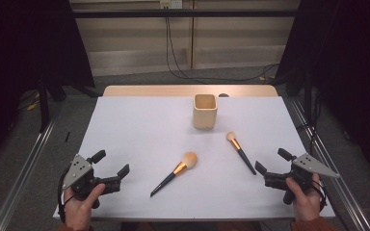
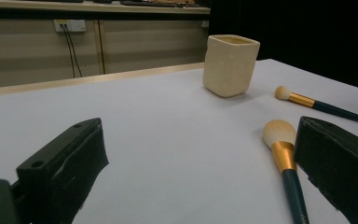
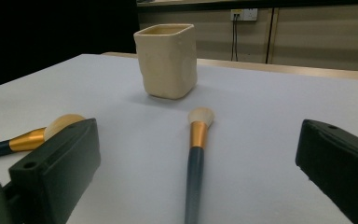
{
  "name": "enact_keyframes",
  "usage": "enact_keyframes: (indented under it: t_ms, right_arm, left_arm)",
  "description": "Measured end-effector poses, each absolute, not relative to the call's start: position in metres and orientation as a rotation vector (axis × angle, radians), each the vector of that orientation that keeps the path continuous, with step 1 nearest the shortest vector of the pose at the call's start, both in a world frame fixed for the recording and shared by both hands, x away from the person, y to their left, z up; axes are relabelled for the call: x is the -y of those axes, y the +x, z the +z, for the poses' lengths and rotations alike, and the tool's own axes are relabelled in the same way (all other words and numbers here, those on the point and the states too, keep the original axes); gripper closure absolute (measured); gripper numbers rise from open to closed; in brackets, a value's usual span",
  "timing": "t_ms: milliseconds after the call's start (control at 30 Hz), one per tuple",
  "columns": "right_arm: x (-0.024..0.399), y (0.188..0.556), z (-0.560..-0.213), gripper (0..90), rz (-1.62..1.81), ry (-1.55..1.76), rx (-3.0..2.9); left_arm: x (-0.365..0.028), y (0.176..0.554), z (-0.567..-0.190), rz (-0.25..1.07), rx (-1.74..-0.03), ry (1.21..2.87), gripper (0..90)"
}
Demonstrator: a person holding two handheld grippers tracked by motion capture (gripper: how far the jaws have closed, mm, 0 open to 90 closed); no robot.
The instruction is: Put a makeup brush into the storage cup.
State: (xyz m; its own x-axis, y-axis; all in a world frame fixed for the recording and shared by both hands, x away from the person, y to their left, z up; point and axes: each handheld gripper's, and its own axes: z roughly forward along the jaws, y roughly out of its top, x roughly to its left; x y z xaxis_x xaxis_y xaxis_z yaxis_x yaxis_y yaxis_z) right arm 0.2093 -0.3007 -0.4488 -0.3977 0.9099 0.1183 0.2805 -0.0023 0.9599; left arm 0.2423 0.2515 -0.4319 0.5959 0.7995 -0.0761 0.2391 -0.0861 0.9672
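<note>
Two makeup brushes lie flat on the white table (image 1: 139,125): the larger brush (image 1: 174,173) near the middle, bristles toward the far side, and the smaller brush (image 1: 240,152) just right of it. Beyond them stands a cream square cup (image 1: 205,111) (upright, mouth open). The left gripper (image 1: 112,168) hovers at the near left corner, jaws spread apart and holding nothing; the right gripper (image 1: 271,162), near the smaller brush's handle end, likewise gapes empty.

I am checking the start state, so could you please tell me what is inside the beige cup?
The beige cup stands upright and open; the high view shows bare inner walls and no brush handle sticking out. Its bottom is hidden.
</note>
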Motion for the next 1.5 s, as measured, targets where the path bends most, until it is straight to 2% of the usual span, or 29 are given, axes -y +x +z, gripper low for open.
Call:
enact_keyframes:
  t_ms: [1067, 1500]
  right_arm:
    - [0.301, 0.207, -0.450, 0.0, 1.410, 1.261, -1.717]
    - [0.300, 0.210, -0.452, 0.0, 1.404, 1.256, -1.733]
  left_arm:
    - [-0.246, 0.249, -0.431, 0.572, -0.850, 1.663, 2.5]
    - [-0.236, 0.255, -0.416, 0.571, -0.823, 1.655, 2.5]
